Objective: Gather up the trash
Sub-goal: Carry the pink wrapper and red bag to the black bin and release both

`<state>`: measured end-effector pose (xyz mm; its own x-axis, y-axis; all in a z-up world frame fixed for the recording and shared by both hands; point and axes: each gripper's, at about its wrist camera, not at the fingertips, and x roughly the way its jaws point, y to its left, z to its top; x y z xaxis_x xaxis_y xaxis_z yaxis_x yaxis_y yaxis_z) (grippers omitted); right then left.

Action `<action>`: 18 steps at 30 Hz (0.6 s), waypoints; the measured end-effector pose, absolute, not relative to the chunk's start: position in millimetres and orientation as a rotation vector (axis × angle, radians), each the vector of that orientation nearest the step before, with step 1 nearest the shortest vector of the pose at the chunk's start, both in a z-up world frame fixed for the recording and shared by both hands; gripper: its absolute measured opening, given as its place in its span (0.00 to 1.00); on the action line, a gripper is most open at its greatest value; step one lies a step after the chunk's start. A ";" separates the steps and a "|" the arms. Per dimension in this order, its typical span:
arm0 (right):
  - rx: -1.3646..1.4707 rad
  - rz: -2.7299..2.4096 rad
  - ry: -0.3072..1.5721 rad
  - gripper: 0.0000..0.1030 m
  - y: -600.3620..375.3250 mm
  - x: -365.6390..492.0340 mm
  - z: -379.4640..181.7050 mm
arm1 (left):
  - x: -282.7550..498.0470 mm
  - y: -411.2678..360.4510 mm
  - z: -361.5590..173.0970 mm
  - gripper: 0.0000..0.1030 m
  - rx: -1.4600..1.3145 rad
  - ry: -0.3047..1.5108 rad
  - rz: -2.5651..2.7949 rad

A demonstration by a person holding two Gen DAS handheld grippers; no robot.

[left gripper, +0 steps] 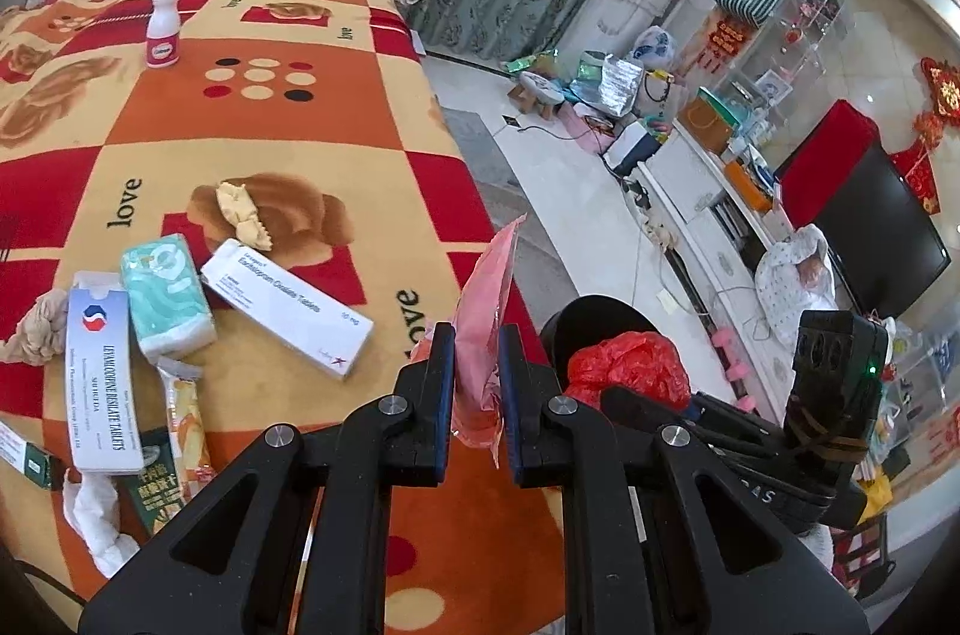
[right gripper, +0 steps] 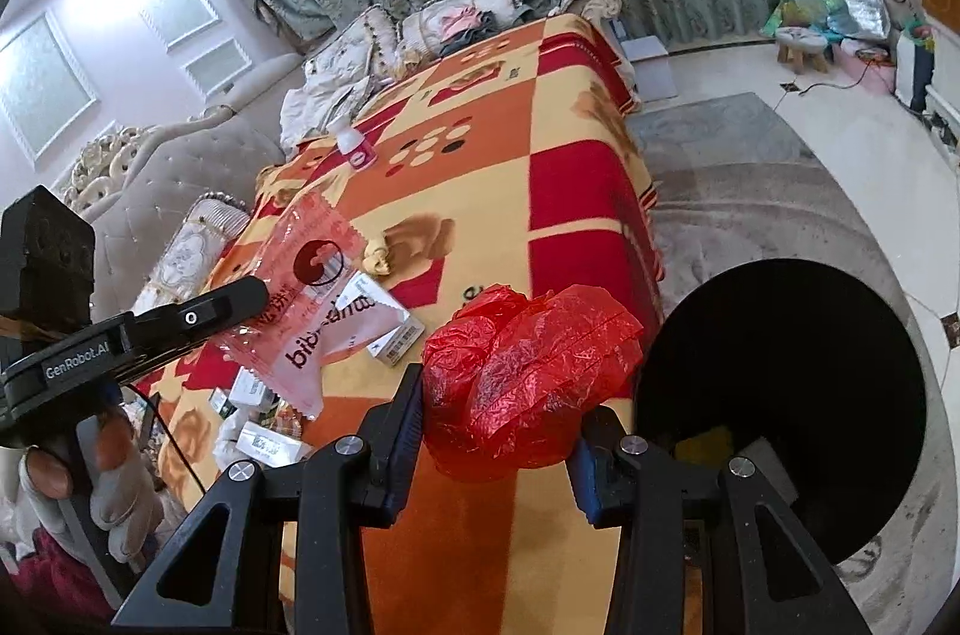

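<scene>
**Both grippers hold trash beside the bin**

Left wrist view: the left gripper (left gripper: 477,383) pinches a pink plastic wrapper (left gripper: 483,329) between its fingers, above the edge of the red-and-orange checked blanket (left gripper: 270,119).

Right wrist view: the right gripper (right gripper: 495,431) clamps a crumpled red plastic bag (right gripper: 528,383), just beside the round black trash bin (right gripper: 792,395) on the floor.

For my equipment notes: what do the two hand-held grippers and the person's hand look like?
Both grippers are matte black plastic with triangular cut-outs and silver pivot screws. The left gripper has blue finger pads; its side reads "GenRobot.AI", and a thin black cable hangs below it. The right gripper also has blue pads. The left hand wears a pale grey glove with bare fingertips.
</scene>
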<state>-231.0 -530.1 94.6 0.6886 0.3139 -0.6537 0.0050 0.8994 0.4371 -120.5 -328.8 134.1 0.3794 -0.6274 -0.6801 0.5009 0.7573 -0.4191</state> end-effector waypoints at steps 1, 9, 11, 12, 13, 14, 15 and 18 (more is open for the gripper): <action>0.440 0.197 0.801 0.39 -528.0 -229.0 94.9 | -118.9 -326.2 134.5 0.11 -0.155 0.934 -0.719; 0.431 0.340 0.840 0.39 -484.8 -208.4 94.4 | -110.0 -294.3 136.9 0.11 -0.190 0.917 -0.673; 0.410 0.363 0.832 0.39 -472.4 -206.0 93.7 | -108.6 -290.4 135.4 0.11 -0.194 0.919 -0.667; 0.400 0.369 0.828 0.39 -467.2 -206.1 92.7 | -108.1 -288.7 134.6 0.11 -0.196 0.921 -0.666; 0.377 0.367 0.829 0.39 -461.1 -207.2 90.7 | -107.5 -287.4 133.4 0.11 -0.199 0.923 -0.666; 0.330 0.355 0.831 0.39 -452.5 -209.3 88.7 | -107.1 -287.2 132.6 0.11 -0.201 0.926 -0.667; 0.290 0.346 0.832 0.39 -446.8 -210.8 86.4 | -107.1 -288.1 131.7 0.11 -0.202 0.931 -0.670; 0.213 0.350 0.841 0.39 -435.1 -219.1 79.0 | -108.3 -297.2 131.8 0.11 -0.196 0.938 -0.685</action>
